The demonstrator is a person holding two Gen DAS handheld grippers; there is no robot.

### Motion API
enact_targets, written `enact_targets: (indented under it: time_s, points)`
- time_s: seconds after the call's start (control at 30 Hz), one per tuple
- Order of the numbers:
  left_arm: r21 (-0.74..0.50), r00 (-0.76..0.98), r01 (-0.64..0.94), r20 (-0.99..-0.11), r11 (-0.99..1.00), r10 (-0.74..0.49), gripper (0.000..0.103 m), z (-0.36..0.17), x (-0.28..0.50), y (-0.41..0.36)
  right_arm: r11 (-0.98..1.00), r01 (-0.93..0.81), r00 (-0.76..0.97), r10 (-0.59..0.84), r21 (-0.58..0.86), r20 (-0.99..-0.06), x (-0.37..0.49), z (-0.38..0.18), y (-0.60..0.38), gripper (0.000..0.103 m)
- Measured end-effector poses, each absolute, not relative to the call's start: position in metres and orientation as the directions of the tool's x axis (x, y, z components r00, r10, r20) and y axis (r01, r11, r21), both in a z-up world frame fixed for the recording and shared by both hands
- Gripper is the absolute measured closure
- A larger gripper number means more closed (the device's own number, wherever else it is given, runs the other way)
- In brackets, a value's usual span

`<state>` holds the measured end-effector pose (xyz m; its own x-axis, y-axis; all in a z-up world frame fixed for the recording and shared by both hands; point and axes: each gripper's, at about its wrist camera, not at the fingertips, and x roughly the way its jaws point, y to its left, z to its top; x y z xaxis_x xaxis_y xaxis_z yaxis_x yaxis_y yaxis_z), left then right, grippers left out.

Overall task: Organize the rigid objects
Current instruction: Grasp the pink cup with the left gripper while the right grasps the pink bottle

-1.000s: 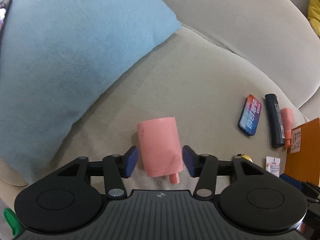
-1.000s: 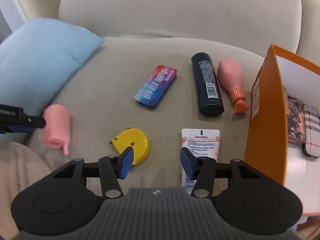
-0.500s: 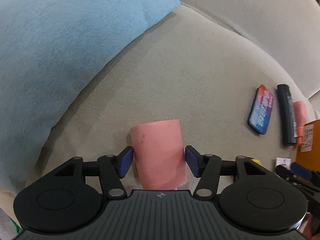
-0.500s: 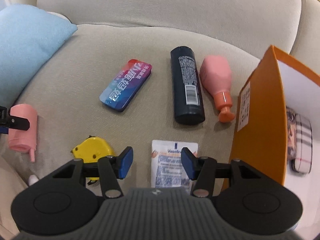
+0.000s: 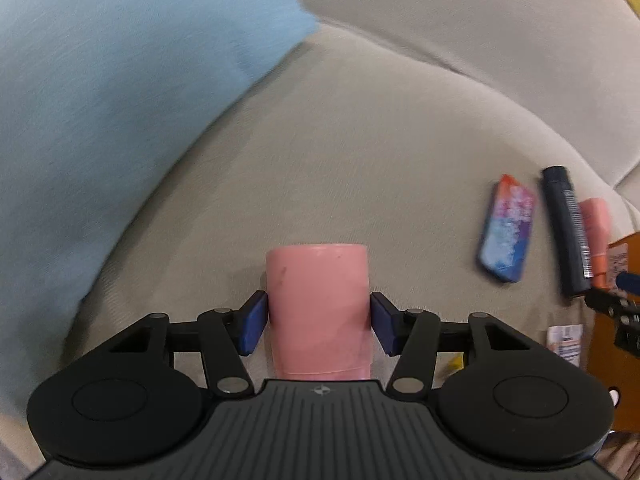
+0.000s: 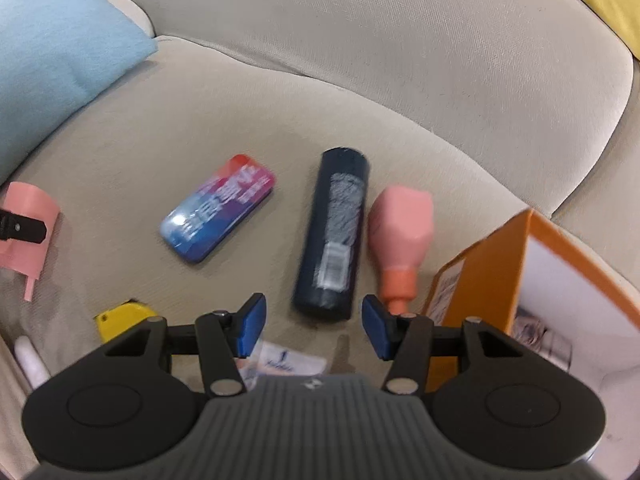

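Note:
A pink cylinder (image 5: 318,300) lies on the beige sofa seat (image 5: 360,152). My left gripper (image 5: 318,322) has its blue pads against both sides of it, shut on it; it also shows in the right wrist view (image 6: 26,224). My right gripper (image 6: 312,326) is open and empty, just short of the near end of a dark blue bottle (image 6: 334,232). A pink bottle with an orange cap (image 6: 400,236) lies right of the dark bottle. A red-and-blue tin (image 6: 218,212) lies to its left.
An orange box (image 6: 500,264) stands open at the right with items inside. A yellow tape measure (image 6: 124,318) and a Vaseline tube (image 6: 288,362) lie under my right gripper. A light blue cushion (image 5: 100,120) fills the left. The sofa back (image 6: 360,32) rises behind.
My left gripper moved forward around the pink cylinder and closed on it. My right gripper moved forward and right, from above the Vaseline tube toward the dark bottle.

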<state>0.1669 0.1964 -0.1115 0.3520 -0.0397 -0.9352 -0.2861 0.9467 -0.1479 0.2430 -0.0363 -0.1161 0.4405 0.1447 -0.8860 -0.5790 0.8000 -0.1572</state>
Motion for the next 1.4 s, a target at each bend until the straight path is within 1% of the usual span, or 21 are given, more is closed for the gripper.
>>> enact_targets:
  time_s: [0.13, 0.23, 0.37, 0.43, 0.6, 0.67, 0.7, 0.83, 0.87, 0.93, 1.0, 1.2, 1.4]
  points:
    - [-0.149, 0.383, -0.238, -0.923, 0.96, -0.048, 0.04, -0.108, 0.18, 0.179, 0.778, -0.596, 0.44, 0.109, -0.199, -0.891, 0.269, -0.109, -0.033, 0.048]
    - [-0.162, 0.395, -0.222, -0.916, 0.961, -0.063, 0.04, -0.104, 0.191, 0.174, 0.772, -0.598, 0.427, 0.08, -0.215, -0.901, 0.293, -0.104, -0.028, 0.04]
    - [-0.176, 0.404, -0.209, -0.911, 0.962, -0.079, 0.04, -0.107, 0.202, 0.169, 0.764, -0.603, 0.378, 0.021, -0.229, -0.926, 0.322, -0.108, -0.022, 0.038]
    - [-0.182, 0.402, -0.205, -0.911, 0.962, -0.087, 0.04, -0.112, 0.209, 0.168, 0.755, -0.611, 0.348, -0.015, -0.238, -0.937, 0.333, -0.113, -0.019, 0.036]
    - [-0.197, 0.394, -0.206, -0.913, 0.959, -0.103, 0.04, -0.122, 0.218, 0.17, 0.778, -0.601, 0.253, -0.032, -0.182, -0.967, 0.357, -0.128, -0.02, 0.036]
    - [-0.204, 0.393, -0.209, -0.913, 0.956, -0.109, 0.04, -0.122, 0.219, 0.171, 0.791, -0.585, 0.237, -0.043, -0.178, -0.97, 0.364, -0.133, -0.022, 0.038]
    - [-0.206, 0.393, -0.209, -0.913, 0.956, -0.111, 0.04, -0.122, 0.22, 0.171, 0.8, -0.575, 0.228, -0.043, -0.17, -0.973, 0.367, -0.135, -0.023, 0.041]
    - [-0.2, 0.393, -0.206, -0.913, 0.958, -0.106, 0.04, -0.123, 0.222, 0.17, 0.823, -0.55, 0.197, -0.036, -0.141, -0.98, 0.377, -0.139, -0.026, 0.044]
    - [-0.196, 0.393, -0.204, -0.914, 0.959, -0.104, 0.04, -0.123, 0.222, 0.169, 0.825, -0.548, 0.194, -0.036, -0.139, -0.98, 0.377, -0.141, -0.026, 0.047]
    - [-0.195, 0.394, -0.201, -0.914, 0.96, -0.103, 0.04, -0.123, 0.222, 0.168, 0.826, -0.547, 0.184, -0.038, -0.135, -0.982, 0.378, -0.145, -0.026, 0.048]
    - [-0.203, 0.395, -0.204, -0.912, 0.958, -0.109, 0.04, -0.123, 0.222, 0.17, 0.825, -0.548, 0.181, -0.044, -0.138, -0.983, 0.376, -0.149, -0.025, 0.058]
    - [-0.213, 0.403, -0.209, -0.908, 0.955, -0.114, 0.04, -0.122, 0.22, 0.172, 0.812, -0.563, 0.22, -0.03, -0.152, -0.975, 0.364, -0.144, -0.021, 0.058]
    - [-0.257, 0.457, -0.223, -0.88, 0.94, -0.132, 0.04, -0.112, 0.212, 0.173, 0.811, -0.563, 0.3, 0.022, -0.158, -0.954, 0.351, -0.121, -0.027, 0.058]
